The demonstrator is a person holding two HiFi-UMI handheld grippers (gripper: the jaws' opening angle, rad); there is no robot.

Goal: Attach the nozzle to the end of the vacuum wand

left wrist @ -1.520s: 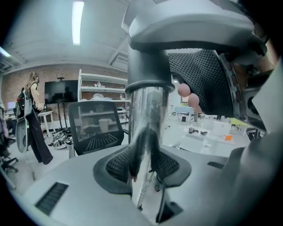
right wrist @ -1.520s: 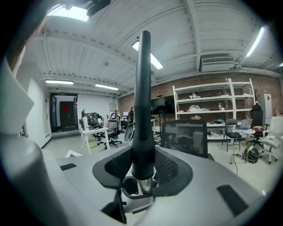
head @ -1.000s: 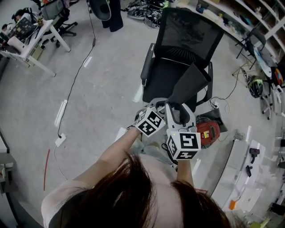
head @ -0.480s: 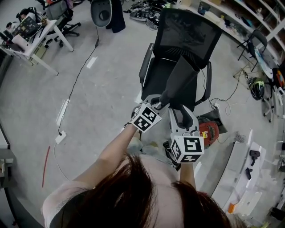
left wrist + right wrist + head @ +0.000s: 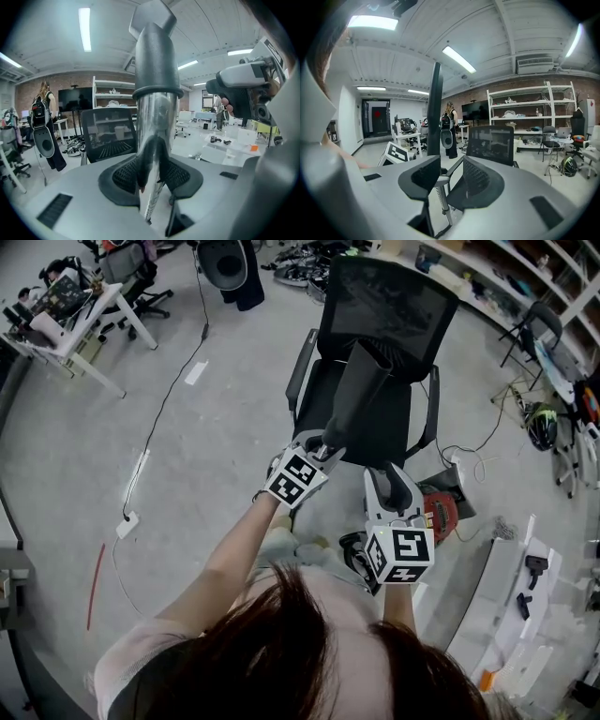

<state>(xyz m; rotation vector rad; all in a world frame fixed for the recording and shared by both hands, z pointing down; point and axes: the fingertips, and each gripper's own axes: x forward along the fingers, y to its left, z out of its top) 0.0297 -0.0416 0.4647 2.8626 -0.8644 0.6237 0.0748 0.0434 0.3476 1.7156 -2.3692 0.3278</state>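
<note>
1. Gripping the nozzle (image 5: 354, 390) in my left gripper (image 5: 321, 446), I have the jaws clenched on its glossy lower neck. In the left gripper view the pads (image 5: 121, 174) press on either side of it, and the collar and flared mouth stand above them.
2. In the head view the nozzle slants from mid-frame toward the upper middle, in front of the chair (image 5: 384, 306). It is in the air and touches nothing but my pads.
3. I judge the neck is gripped because it is the narrow part my jaws can span. That hold also leaves both ends of the nozzle clear.
4. My right gripper (image 5: 392, 482) sits lower right of centre, near the left one, with its jaws parted and nothing between them. Its own view shows only the chair through the gap, with the nozzle as a dark upright bar left of centre.
5. It is free, I judge, so it can take and steady the wand.
6. I cannot pick out the wand in any view. A red vacuum (image 5: 441, 514) lies on the floor (image 5: 206, 446) at the right, below the chair and near my right gripper. Whether the wand is there I cannot tell.
7. The joining looks not yet begun. Next the wand's end must be found and lined up with the nozzle. The glossy neck could twist between my pads when pushed.
</note>
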